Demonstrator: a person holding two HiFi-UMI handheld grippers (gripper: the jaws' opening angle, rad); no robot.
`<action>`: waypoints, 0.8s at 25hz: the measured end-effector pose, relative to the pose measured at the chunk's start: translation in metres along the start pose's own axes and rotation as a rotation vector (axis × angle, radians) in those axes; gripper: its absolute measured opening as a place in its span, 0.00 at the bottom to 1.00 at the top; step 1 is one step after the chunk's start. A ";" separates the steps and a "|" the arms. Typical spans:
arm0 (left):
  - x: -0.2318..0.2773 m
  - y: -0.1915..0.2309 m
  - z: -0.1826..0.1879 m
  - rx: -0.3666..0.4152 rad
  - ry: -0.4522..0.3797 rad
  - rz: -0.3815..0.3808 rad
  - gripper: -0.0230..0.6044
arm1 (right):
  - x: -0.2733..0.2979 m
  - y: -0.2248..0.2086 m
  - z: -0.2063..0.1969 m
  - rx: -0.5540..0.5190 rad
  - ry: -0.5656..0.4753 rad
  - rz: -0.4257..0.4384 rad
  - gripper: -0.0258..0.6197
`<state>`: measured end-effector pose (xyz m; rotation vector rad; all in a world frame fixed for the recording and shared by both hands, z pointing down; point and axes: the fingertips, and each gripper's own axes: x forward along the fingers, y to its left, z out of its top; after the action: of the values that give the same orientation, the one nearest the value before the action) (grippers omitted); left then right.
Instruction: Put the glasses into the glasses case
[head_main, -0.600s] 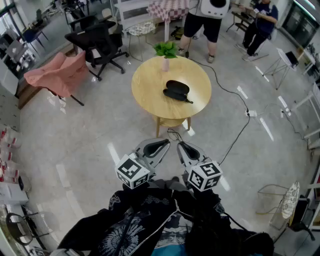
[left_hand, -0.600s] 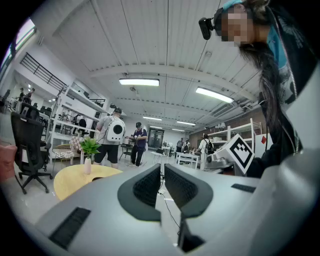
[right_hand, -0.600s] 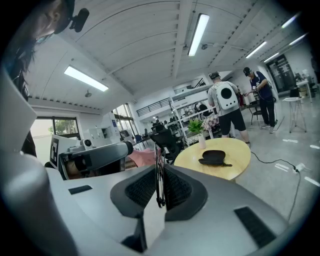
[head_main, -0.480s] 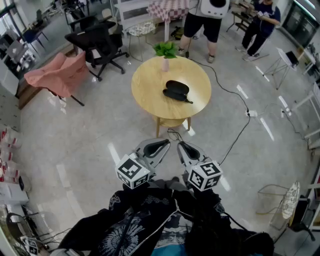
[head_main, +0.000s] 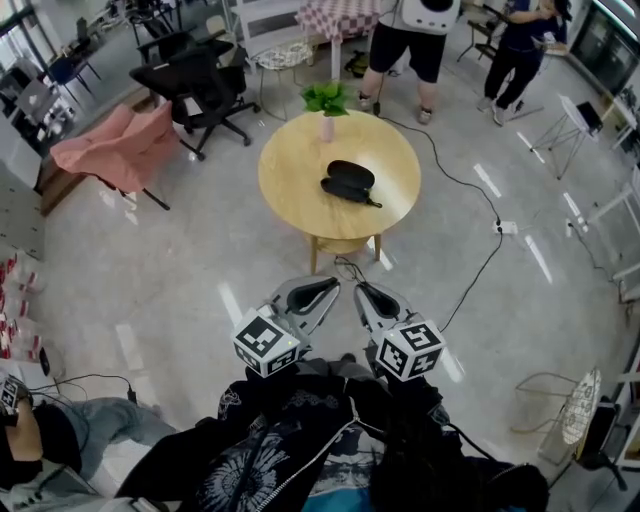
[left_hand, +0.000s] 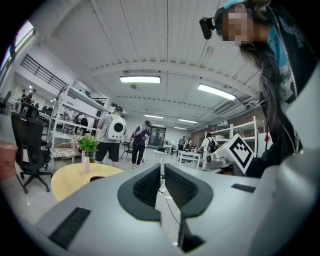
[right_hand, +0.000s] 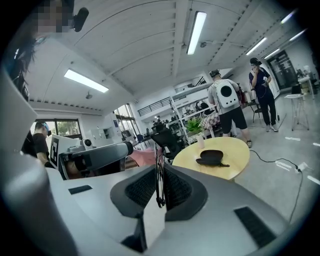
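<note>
Now, the glasses: dark-framed glasses (head_main: 349, 191) lie on the round pale wooden table (head_main: 295, 185), one thin arm poking out to the right.
Case: a black oval glasses case (head_main: 352, 172) sits just behind them, touching; whether its lid is up cannot be told.
Vase: a small pale vase (head_main: 327, 128) at the table's far edge holds a green leafy plant (head_main: 327, 97).
Left gripper (head_main: 328, 285): well short of the table, jaws drawn to a narrow slit, nothing between them.
Right gripper (head_main: 362, 291): beside it, jaws pressed together, empty.
Change: both grippers are unmoved; a seated person (head_main: 35, 445) has appeared on the floor at lower left.
</note>
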<state>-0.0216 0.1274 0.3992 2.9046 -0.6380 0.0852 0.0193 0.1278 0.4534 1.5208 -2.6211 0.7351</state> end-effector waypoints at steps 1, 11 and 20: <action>0.004 -0.001 0.000 0.001 0.000 0.002 0.06 | -0.001 -0.004 0.000 0.001 0.002 0.004 0.12; 0.037 -0.016 -0.010 0.006 0.016 0.047 0.06 | -0.011 -0.039 0.000 0.008 0.019 0.067 0.12; 0.049 -0.011 -0.010 0.005 0.040 0.089 0.06 | -0.005 -0.055 0.003 0.035 0.023 0.113 0.12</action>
<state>0.0275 0.1190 0.4116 2.8709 -0.7614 0.1552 0.0676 0.1079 0.4706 1.3731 -2.7097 0.8049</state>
